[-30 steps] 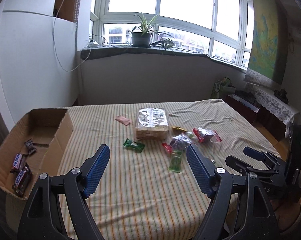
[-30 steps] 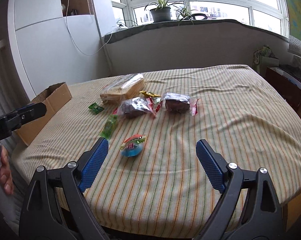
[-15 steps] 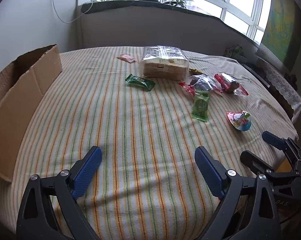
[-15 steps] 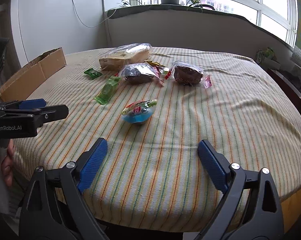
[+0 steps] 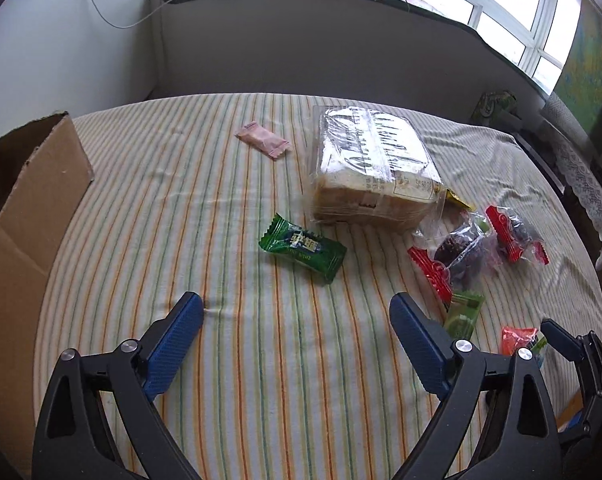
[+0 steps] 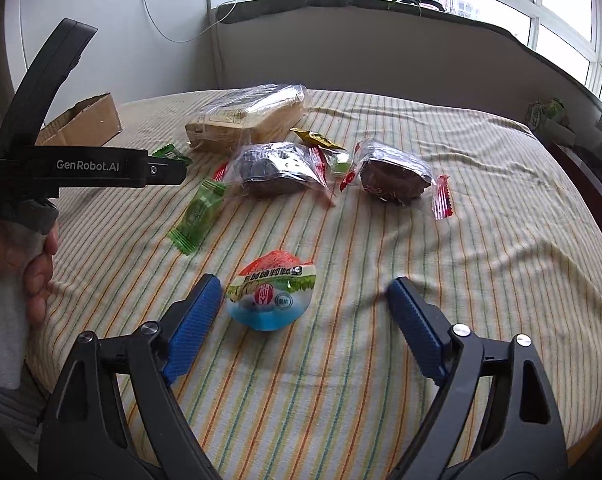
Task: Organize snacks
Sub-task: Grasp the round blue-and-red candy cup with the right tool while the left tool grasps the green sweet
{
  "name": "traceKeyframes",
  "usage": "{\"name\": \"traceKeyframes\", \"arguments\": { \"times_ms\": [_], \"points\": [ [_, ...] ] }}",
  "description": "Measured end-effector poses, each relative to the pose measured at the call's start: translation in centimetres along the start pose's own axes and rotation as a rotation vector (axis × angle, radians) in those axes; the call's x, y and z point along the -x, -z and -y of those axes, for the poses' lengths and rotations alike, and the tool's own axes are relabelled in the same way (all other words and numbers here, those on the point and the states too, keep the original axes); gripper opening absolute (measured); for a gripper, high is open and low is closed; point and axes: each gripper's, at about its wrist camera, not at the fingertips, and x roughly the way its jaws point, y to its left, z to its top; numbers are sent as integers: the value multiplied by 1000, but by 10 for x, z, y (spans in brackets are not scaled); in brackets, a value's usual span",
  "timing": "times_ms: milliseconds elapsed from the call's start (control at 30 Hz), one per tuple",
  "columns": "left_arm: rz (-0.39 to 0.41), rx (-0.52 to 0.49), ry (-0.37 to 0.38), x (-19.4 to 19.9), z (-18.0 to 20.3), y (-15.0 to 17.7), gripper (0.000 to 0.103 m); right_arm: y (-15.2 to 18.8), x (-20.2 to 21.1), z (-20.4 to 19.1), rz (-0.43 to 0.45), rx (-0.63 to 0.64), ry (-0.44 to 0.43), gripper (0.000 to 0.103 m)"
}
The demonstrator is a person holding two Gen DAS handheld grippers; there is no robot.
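Left gripper [image 5: 295,320] gapes near green candy [image 5: 303,247].

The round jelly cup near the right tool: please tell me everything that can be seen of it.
The jelly cup is a small round cup of clear bluish plastic with a printed foil lid in red, green and white. It looks sealed and whole. It lies tilted on the striped cloth, its lid turned toward the camera. It sits between the open fingers of the right tool, close beside the left finger; whether they touch cannot be told. No other snack touches it.

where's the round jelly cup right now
In the right wrist view the jelly cup lies on the striped cloth, just inside the open right gripper, nearer its left finger, with the light green packet beyond it.
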Motion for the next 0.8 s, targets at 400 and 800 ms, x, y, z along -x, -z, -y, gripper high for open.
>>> {"name": "traceKeyframes", "arguments": {
  "times_ms": [400, 800],
  "points": [
    [51, 29, 33, -7, -6, -11, 25, -1, 1, 15, 62, -19, -13, 36],
    [86, 23, 133, 2, -6, -11, 6, 5, 8, 24, 87, -73, -43, 32]
  ]
}}
